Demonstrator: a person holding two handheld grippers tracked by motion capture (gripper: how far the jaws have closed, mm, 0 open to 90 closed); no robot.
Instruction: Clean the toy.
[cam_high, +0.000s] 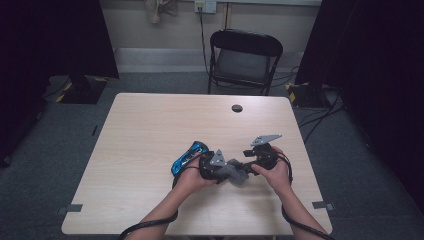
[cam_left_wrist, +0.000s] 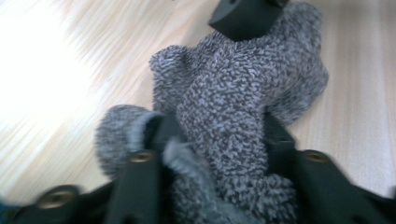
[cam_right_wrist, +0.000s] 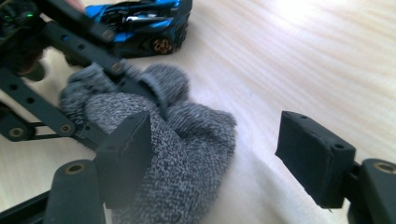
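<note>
A grey knitted sock (cam_high: 237, 172) is seen bunched on the near half of the wooden table (cam_high: 150, 130), between the two hand-held grippers. The left gripper (cam_left_wrist: 212, 140) is closed on the sock: in the left gripper view its two black jaws are pressed into the knit from either side, and the fabric is bulged out above and below them. One edge of the sock is folded over the left-hand jaw. The right gripper (cam_right_wrist: 224, 154) is held at the other end of the sock with its jaws spread wide; in the right gripper view one pad (cam_right_wrist: 128, 149) is laid against the sock, while the other is well clear of it over bare tabletop. Whether that first pad is pressing on the knit cannot be told. Both hands (cam_high: 272, 172) are seen just beside the sock in the high view. Just beyond the sock, to the left gripper's side, a blue and black toy car (cam_high: 187, 156) is laid on the table. Far beyond the sock, past the table's far edge, a black folding chair (cam_high: 243, 60) is placed.
</note>
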